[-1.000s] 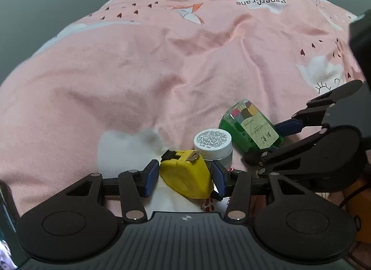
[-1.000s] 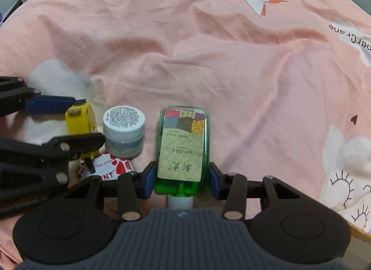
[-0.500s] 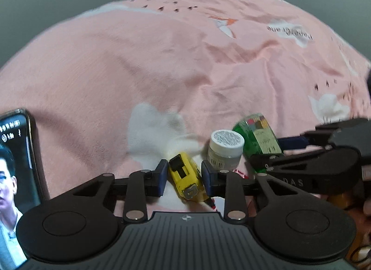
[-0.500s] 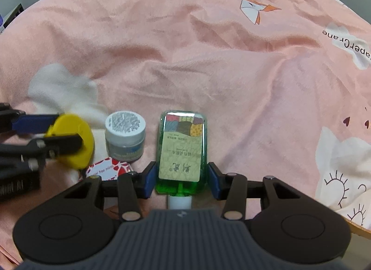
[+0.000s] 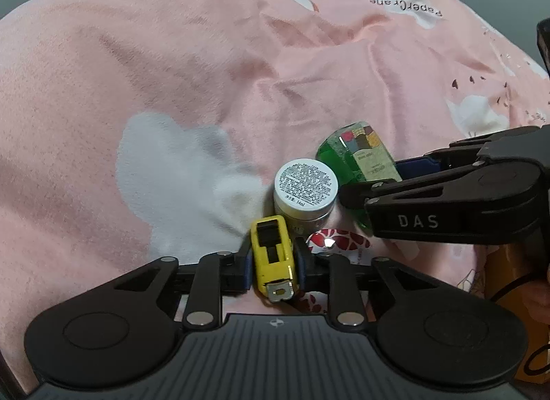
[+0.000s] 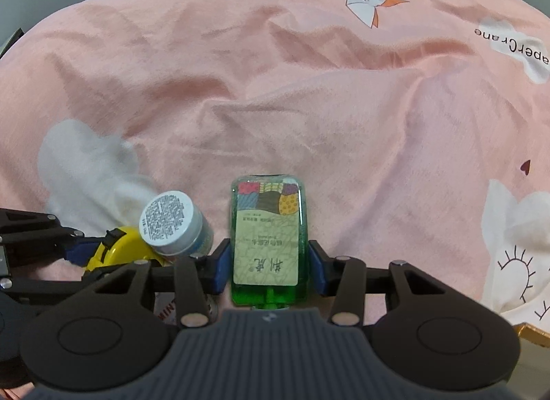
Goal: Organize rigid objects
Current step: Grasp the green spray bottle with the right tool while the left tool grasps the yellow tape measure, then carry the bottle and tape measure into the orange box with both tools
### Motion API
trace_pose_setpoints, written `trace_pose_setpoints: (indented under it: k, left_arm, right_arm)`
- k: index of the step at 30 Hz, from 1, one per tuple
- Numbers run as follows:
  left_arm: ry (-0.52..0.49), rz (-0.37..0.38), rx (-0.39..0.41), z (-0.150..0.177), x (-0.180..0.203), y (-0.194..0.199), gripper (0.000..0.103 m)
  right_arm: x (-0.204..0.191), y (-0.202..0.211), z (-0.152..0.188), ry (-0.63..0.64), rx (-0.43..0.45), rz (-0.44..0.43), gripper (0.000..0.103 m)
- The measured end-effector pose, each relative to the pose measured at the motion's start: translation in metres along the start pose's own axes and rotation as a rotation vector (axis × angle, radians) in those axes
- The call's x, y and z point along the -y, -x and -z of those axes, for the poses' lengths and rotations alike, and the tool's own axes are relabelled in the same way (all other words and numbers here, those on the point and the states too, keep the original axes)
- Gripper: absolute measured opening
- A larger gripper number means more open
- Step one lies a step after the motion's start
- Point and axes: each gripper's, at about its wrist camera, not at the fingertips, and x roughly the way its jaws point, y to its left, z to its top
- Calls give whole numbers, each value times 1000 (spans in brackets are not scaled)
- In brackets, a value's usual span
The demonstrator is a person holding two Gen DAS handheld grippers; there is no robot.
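Note:
My left gripper is shut on a yellow tape measure, held edge-on close to the pink bedcover. My right gripper is shut on a green liquid bottle with a patterned label. A small white-lidded jar stands between tape measure and bottle; in the right wrist view the jar looks tilted. A round red-and-white mint tin lies flat just below the jar. The right gripper's body crosses the left wrist view at right, over the bottle. The tape measure shows at lower left of the right view.
A pink bedcover with white clouds and paper-crane prints fills both views. An orange-brown box edge sits at the far right, near the bed edge.
The left gripper has turned the tape measure from flat to edge-on and brought it nearer the jar and tin. The phone seen at left half a second ago is out of view. The right gripper still holds the bottle.

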Motion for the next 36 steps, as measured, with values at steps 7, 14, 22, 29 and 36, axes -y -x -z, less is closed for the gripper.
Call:
trace_pose_setpoints:
  k: [7, 14, 22, 29, 36]
  left_arm:
    - [-7, 9, 39, 5, 0, 11, 25]
    - [4, 39, 90, 3, 2, 29, 23]
    - [-9, 106, 175, -4, 16, 64, 23]
    - [-90, 247, 235, -13, 55, 94, 23]
    - [-234, 419, 225, -16, 119, 99, 23]
  right_arm:
    - [0, 12, 5, -32, 21, 12, 45]
    - [2, 49, 20, -103, 89, -1, 45]
    - [3, 104, 36, -165, 195, -22, 45]
    - [24, 161, 63, -263, 289, -17, 45]
    - [61, 206, 100, -340, 313, 112, 45]
